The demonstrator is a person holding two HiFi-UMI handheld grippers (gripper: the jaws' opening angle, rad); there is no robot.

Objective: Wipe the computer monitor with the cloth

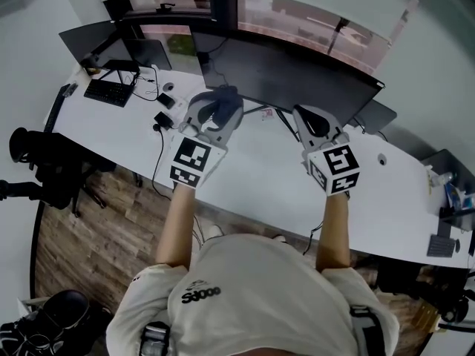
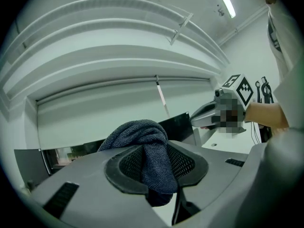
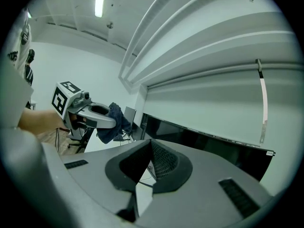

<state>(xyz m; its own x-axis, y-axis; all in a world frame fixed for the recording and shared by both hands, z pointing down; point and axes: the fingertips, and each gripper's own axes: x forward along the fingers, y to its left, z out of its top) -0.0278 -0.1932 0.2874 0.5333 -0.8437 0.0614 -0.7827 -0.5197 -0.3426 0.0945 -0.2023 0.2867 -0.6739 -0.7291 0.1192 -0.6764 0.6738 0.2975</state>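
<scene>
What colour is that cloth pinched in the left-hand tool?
Dark blue-grey, with a fine knitted weave; the cloth shows best in the left gripper view.

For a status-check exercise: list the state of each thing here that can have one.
Left gripper, shut on the cloth.
Right gripper, shut, nothing between its jaws.
Cloth, bunched, clamped in the left gripper.
Monitor, upright, screen dark.
</scene>
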